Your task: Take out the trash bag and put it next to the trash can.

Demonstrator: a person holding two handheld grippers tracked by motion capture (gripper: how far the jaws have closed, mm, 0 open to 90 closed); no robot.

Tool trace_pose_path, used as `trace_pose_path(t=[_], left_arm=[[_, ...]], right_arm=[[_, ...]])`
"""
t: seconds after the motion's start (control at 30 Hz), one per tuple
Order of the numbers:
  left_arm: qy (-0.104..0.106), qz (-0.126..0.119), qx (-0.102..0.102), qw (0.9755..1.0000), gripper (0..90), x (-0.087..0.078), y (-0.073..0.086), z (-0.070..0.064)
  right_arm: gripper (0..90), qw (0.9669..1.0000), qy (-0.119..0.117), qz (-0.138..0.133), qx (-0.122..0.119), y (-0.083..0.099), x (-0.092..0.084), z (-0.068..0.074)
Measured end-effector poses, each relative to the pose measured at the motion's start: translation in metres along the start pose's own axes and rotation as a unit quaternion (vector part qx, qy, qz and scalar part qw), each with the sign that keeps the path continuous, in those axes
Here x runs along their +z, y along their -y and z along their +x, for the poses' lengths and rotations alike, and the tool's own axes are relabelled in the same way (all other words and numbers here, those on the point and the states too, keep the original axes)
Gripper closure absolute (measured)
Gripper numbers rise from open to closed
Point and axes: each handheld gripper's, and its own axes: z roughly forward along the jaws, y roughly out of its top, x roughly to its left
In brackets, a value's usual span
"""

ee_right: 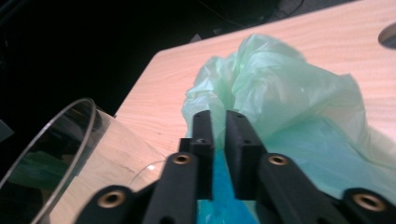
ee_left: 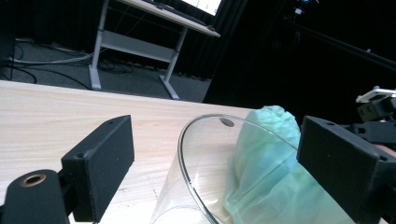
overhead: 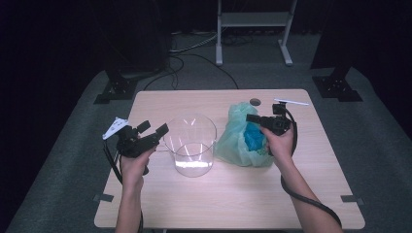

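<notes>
A clear cylindrical container point(overhead: 189, 143) stands upright at the middle of the wooden table point(overhead: 218, 194). Right of it lies a crumpled pale green plastic bag point(overhead: 238, 138) with something blue point(overhead: 253, 138) inside. My left gripper point(overhead: 154, 129) is open, held just left of the container's rim. In the left gripper view, my left gripper point(ee_left: 215, 140) has its jaws wide apart, framing the container point(ee_left: 196, 186) and the bag point(ee_left: 266, 154). My right gripper point(overhead: 252, 118) hovers over the bag's top. In the right gripper view, my right gripper point(ee_right: 218, 119) is shut to a thin slit above the bag point(ee_right: 289, 93).
A white flat piece point(overhead: 290, 102) and a round hole point(overhead: 255, 102) sit at the table's far right edge. Beyond the table stand a white desk frame point(overhead: 252, 19) and two black stand bases point(overhead: 116, 87) point(overhead: 337, 85). Cables run across the floor.
</notes>
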Motion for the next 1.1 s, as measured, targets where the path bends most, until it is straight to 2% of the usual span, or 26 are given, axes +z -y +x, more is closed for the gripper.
trace_pose_path(t=[0.17,0.43,0.63,1.1], left_arm=[[0.001,0.002,0.000,1.0000,10.0,0.001,0.001,-0.001],[0.001,0.007,0.002,1.0000,10.0,0.003,0.002,-0.002],[0.001,0.011,0.003,0.9999,10.0,0.005,0.003,-0.002],[0.002,0.013,0.006,0.9999,10.0,0.006,0.003,-0.004]], right_arm=[[64.7,0.9995,0.009,-0.019,-0.024,-0.005,-0.013,0.003],[55.5,0.9985,0.011,-0.034,-0.040,-0.008,-0.029,0.002],[53.9,0.9973,0.023,-0.034,-0.060,-0.005,-0.039,0.000],[50.3,0.9968,0.019,-0.049,-0.061,0.007,-0.069,-0.013]])
